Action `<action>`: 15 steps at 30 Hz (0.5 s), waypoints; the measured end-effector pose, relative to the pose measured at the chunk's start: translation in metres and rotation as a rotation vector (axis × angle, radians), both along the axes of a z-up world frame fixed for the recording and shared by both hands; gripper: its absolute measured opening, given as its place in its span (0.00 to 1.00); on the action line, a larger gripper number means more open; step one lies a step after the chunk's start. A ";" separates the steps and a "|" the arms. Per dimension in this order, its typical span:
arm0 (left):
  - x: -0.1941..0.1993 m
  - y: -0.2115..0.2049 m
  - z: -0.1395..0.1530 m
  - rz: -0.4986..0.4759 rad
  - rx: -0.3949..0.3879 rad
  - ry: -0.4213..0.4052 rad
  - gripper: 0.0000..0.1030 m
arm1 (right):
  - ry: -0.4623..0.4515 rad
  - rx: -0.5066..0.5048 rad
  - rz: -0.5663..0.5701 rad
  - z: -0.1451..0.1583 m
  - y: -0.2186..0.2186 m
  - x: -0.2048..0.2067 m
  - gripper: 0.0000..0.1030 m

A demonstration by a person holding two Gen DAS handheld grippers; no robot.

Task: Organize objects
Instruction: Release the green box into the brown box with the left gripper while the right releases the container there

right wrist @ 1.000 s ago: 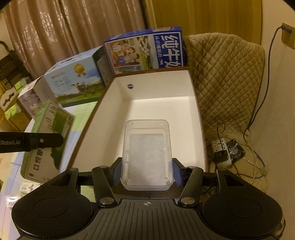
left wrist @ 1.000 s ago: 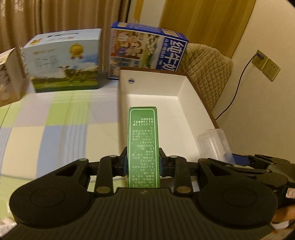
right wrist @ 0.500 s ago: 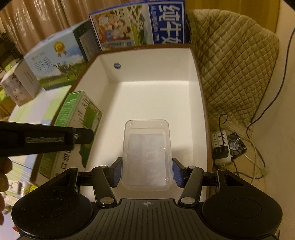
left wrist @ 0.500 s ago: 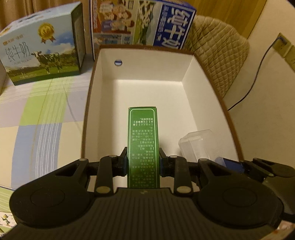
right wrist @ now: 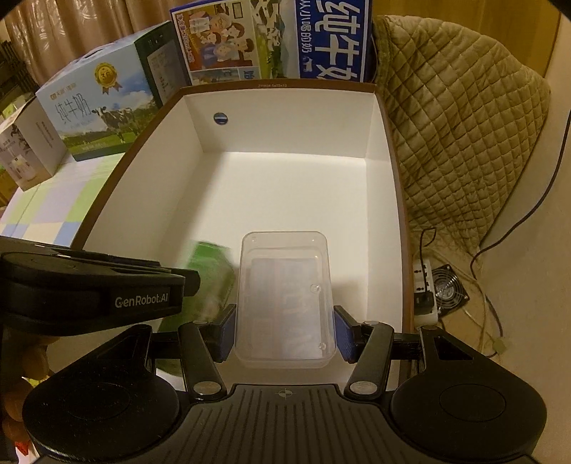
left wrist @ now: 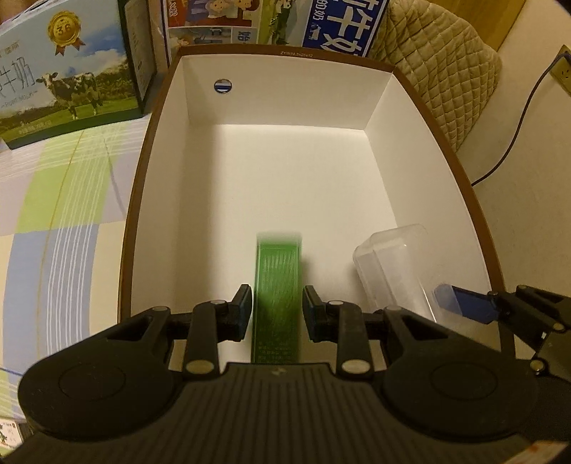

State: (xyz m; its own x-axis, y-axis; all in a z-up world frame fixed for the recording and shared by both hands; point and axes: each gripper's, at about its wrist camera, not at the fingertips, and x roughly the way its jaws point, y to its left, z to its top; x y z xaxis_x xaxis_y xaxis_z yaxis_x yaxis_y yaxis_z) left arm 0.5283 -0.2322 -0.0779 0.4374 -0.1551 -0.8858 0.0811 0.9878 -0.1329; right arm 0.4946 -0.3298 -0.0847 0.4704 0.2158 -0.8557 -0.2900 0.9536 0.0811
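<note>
A green box (left wrist: 277, 285) is blurred between the parted pads of my left gripper (left wrist: 277, 314), over the near end of the white, brown-rimmed box (left wrist: 141, 171). The pads stand clear of the green box on both sides. It also shows blurred in the right wrist view (right wrist: 207, 282). My right gripper (right wrist: 284, 330) has its jaws slightly apart around a clear plastic case (right wrist: 285, 296), over the same white box (right wrist: 387, 117). The clear case (left wrist: 392, 264) shows in the left wrist view too, beside a blue pad of the right gripper.
Milk cartons stand behind the white box: a light blue one with a cow (left wrist: 67, 67) and a blue one (left wrist: 274, 21). A quilted beige cover (right wrist: 460, 132) lies to the right. A power strip and small fan (right wrist: 446, 292) sit on the floor. A checked cloth (left wrist: 60, 200) covers the table.
Both grippers moved forward over the white box. The left gripper's jaws opened and the green box is dropping, blurred. The right gripper's jaws have loosened around the clear case.
</note>
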 end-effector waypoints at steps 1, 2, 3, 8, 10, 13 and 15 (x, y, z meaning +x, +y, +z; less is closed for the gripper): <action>0.000 0.000 0.000 -0.003 0.000 -0.002 0.29 | -0.001 0.000 -0.003 0.000 0.000 -0.001 0.51; 0.000 0.000 0.001 -0.002 -0.001 -0.004 0.30 | -0.002 0.001 -0.006 0.000 0.000 -0.001 0.51; 0.001 0.001 0.001 -0.004 -0.002 -0.006 0.31 | -0.002 0.001 -0.009 0.000 0.001 0.000 0.51; 0.002 0.005 0.004 -0.016 -0.003 -0.006 0.33 | -0.026 -0.036 -0.040 -0.001 0.002 0.000 0.51; 0.001 0.006 0.006 -0.022 0.000 -0.014 0.41 | -0.038 -0.042 -0.047 -0.001 0.001 0.000 0.51; -0.001 0.006 0.010 -0.034 0.013 -0.029 0.48 | -0.032 -0.015 -0.040 0.000 -0.003 -0.002 0.52; -0.003 0.006 0.012 -0.043 0.020 -0.033 0.50 | -0.044 -0.016 -0.047 0.002 -0.005 -0.005 0.55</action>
State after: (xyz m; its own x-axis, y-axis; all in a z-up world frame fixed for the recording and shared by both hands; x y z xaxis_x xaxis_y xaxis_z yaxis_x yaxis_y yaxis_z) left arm 0.5256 -0.2263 -0.0657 0.4599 -0.1567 -0.8740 0.1279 0.9857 -0.1094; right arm 0.4896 -0.3352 -0.0827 0.5169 0.1791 -0.8371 -0.2476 0.9674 0.0541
